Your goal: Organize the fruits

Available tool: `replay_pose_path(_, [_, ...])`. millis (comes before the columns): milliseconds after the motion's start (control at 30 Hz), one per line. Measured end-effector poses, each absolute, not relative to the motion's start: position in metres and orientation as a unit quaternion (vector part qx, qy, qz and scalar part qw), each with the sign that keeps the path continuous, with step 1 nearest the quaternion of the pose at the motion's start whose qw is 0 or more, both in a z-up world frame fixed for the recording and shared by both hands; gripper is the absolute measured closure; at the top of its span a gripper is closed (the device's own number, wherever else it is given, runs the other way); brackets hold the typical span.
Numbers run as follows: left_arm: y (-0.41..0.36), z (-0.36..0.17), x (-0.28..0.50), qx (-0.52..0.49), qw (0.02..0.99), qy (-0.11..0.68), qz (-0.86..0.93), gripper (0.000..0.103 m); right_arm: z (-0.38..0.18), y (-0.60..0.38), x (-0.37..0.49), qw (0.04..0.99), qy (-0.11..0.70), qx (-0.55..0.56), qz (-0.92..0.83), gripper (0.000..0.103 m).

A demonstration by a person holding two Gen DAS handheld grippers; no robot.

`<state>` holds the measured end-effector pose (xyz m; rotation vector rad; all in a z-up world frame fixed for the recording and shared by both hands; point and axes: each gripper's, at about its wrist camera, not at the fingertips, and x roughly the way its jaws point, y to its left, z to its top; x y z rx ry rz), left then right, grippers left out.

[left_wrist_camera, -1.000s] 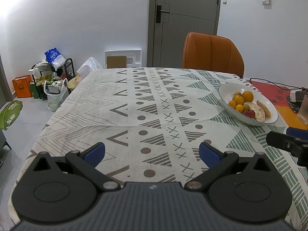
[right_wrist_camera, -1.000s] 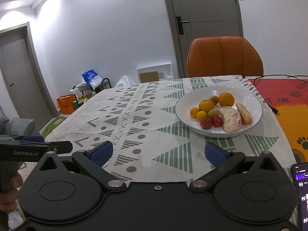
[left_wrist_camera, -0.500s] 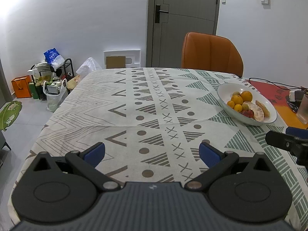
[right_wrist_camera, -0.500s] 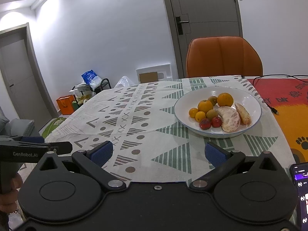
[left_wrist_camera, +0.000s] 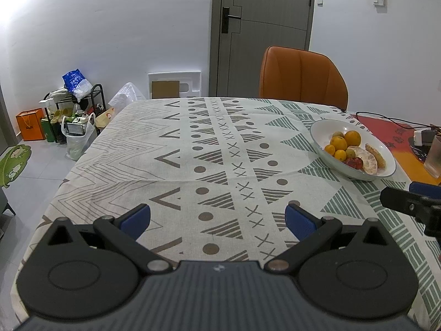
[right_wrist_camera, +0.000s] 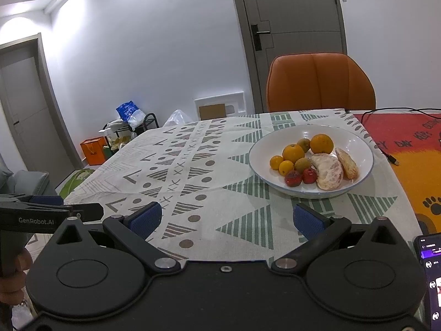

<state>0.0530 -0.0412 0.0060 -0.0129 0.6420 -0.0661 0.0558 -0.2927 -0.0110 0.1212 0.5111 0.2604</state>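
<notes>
A white bowl [right_wrist_camera: 355,140] stands on the patterned tablecloth, ahead and slightly right of my right gripper [right_wrist_camera: 224,219]. It holds several oranges [right_wrist_camera: 321,143], small green fruits, two red fruits [right_wrist_camera: 292,178] and peeled citrus pieces [right_wrist_camera: 328,171]. The right gripper is open and empty, above the near table edge. In the left wrist view the bowl [left_wrist_camera: 319,133] sits at the right. My left gripper [left_wrist_camera: 217,220] is open and empty over the cloth, far left of the bowl.
An orange chair [right_wrist_camera: 319,82] stands behind the table. A red-orange mat [right_wrist_camera: 413,149] with a black cable lies on the right. A phone [right_wrist_camera: 430,273] lies at the near right edge. A frosted glass [left_wrist_camera: 435,154] stands right of the bowl. Bags and a rack [left_wrist_camera: 74,110] sit on the floor at left.
The bowl has drifted slightly left in both views, so both grippers have shifted a little. Both stay open and empty.
</notes>
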Motion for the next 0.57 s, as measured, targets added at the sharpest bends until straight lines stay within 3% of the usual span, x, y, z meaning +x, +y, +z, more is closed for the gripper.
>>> replay_pose_path(567, [-0.0409, 0.0028, 0.057, -0.01, 0.948, 0.316, -0.049, 0.0, -0.0132, -0.2898, 0.0562, 0.959, 0.255, 0.053, 0.112, 0.0])
